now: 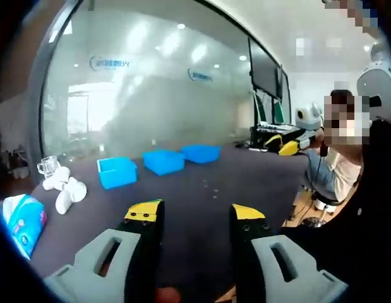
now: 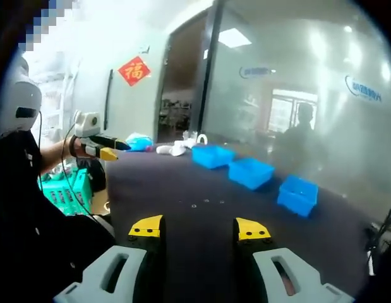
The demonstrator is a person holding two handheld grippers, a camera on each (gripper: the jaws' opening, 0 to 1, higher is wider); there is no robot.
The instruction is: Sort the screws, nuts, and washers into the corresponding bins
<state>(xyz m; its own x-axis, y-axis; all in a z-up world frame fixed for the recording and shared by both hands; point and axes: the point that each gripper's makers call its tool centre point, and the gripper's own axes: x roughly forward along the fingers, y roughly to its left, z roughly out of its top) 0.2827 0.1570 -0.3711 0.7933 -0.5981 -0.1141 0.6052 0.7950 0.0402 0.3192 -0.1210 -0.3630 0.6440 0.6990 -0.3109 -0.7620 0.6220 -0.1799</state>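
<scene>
Three shallow blue bins (image 1: 165, 161) stand in a row on the far part of a dark table (image 1: 201, 208), with tiny pale hardware pieces (image 1: 215, 187) scattered on the bare surface nearer. The left gripper (image 1: 194, 218) and right gripper (image 2: 199, 228) both hover above the table, jaws apart and empty. A frosted glass wall (image 1: 151, 82) rises behind the bins. White cups (image 1: 66, 188) sit at the table's left end.

Open left claw (image 1: 194, 214) faces three blue bins (image 1: 163, 161).
</scene>
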